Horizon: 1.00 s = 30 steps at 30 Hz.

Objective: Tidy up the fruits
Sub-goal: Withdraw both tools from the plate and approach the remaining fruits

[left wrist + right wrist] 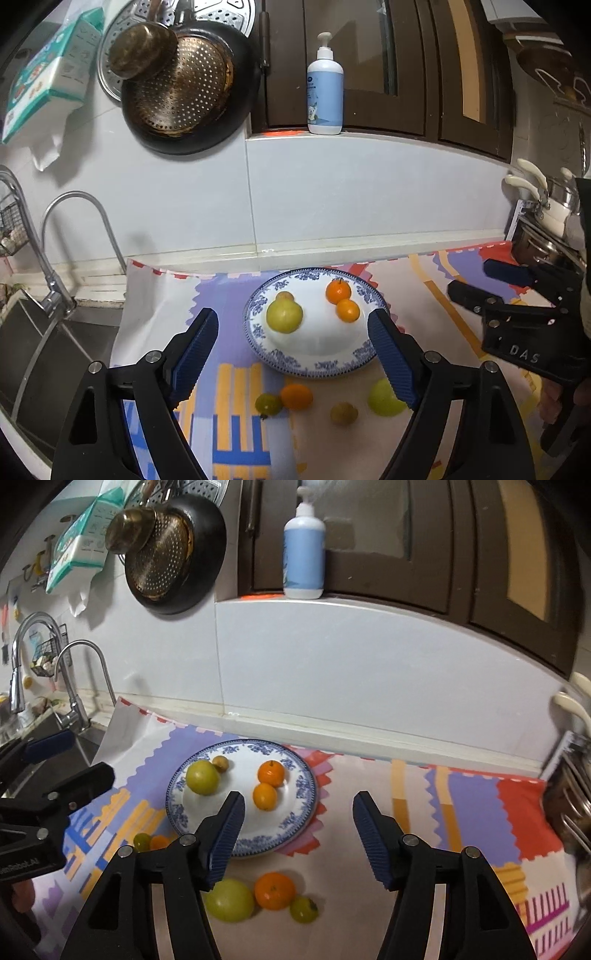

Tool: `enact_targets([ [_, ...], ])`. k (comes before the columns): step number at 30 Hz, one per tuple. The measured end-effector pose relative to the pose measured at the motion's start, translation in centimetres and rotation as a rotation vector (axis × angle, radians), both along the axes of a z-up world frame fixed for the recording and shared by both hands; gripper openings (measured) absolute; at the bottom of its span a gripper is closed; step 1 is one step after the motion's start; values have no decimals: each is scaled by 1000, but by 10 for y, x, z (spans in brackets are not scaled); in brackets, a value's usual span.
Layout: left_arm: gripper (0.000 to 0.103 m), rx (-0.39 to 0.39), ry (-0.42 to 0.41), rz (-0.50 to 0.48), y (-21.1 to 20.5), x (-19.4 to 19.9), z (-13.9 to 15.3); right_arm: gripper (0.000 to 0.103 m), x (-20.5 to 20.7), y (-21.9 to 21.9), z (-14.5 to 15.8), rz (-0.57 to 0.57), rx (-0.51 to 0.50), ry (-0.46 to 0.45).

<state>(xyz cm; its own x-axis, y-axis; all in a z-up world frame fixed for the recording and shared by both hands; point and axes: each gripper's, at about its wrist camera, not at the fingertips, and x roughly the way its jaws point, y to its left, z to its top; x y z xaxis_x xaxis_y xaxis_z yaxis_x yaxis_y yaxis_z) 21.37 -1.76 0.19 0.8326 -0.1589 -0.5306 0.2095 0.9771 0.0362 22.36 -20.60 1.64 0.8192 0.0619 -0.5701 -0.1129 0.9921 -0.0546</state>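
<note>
Left wrist: your left gripper [293,332] is spread wide, holding nothing, above the plate [258,334], which carries four fruits; more lie on the bench mat [155,302].

Right wrist: your right gripper [298,812] is spread, empty; a yellow-green fruit [229,900] and an orange [275,890] sit off-plate.

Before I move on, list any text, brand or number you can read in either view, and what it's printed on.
"DAS": raised letters on the right gripper body, in the left wrist view.
"...Robot.AI", start cut off: on the left gripper body, in the right wrist view.
Pump bottle: label print too small to read.
Tissue pack: print too blurred to read.
Plate: blue pattern only, no text.
</note>
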Motion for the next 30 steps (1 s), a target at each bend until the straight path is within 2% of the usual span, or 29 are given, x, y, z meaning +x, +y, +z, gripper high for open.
enact_targets([
  [9, 86, 17, -3, 13, 2, -28, -11, 62, -34, -5, -6, -49, -17, -18],
  [22, 86, 73, 57, -22, -9, -34, -46, 62, -46, -13, -37, -50, -32, 74],
  [30, 85, 76, 150, -39, -12, -28, -74, 62, -41, -12, -65, -14, -32, 155],
])
